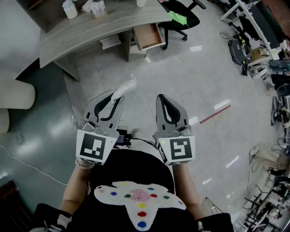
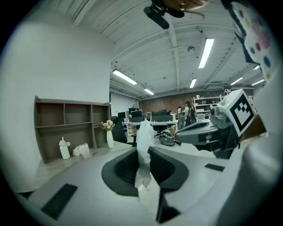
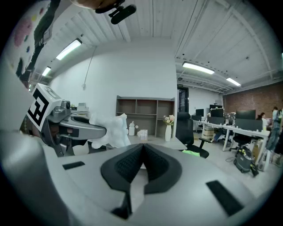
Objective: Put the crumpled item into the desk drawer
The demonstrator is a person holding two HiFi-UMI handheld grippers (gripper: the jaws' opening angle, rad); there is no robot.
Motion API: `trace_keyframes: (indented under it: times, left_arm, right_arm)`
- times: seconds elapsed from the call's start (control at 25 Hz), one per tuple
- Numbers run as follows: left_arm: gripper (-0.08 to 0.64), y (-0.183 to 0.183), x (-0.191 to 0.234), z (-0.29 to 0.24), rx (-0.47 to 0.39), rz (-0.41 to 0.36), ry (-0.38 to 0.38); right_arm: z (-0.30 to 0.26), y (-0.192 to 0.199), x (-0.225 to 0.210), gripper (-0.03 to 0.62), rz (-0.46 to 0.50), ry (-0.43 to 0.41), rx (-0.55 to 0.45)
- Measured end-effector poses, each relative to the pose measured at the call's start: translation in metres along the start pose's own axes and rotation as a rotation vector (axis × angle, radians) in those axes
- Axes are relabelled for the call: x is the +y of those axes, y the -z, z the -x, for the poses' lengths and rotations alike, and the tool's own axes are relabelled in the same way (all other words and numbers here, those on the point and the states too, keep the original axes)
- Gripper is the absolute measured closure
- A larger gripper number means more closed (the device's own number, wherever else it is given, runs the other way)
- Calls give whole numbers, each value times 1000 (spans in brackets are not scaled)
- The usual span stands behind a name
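floor (image 1: 195,86) glossy grey, curved desk (image 1: 86,29), drawer (image 1: 148,36) open

Desk (image 1: 90,31): upper left of the frame.
Bottle (image 1: 69,9): on the desk, top left.
Drawer (image 1: 147,36): at the desk's right end, standing out.
Office chair (image 1: 181,18): just right of the drawer.
Crumpled paper (image 1: 126,86): centre, between the left gripper's (image 1: 115,97) jaws, below the desk.
Right gripper (image 1: 162,97): right of the left gripper, apart.
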State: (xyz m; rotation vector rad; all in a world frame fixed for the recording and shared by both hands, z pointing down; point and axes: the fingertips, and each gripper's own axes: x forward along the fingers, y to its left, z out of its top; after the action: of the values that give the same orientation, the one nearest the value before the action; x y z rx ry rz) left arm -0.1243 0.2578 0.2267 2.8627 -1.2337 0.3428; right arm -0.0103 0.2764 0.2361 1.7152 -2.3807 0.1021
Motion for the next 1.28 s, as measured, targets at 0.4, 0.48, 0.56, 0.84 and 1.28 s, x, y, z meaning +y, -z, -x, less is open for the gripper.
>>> trace_keyframes:
  times: [0.4,0.48,0.56,0.84,1.28]
  left_arm:
    - [502,-1,0,-1,-3,-4,0]
    - [502,0,0,-2,-3,-5,-2]
    - [502,-2,-2,-3,-2,-5,-5]
    - [502,-4,-12,-4,1,-7,-24]
    - [502,-12,-29,-6,2,-15,-72]
  right_arm:
    - [0,4,-1,589,-17,1,4]
    - [0,3,-1,589,-12,-1,2]
    - [1,3,-5,589,-22,1,0]
    - [6,6,-19,589,-57,4,-8]
    - [18,3,-32,588,-9,-45,-19]
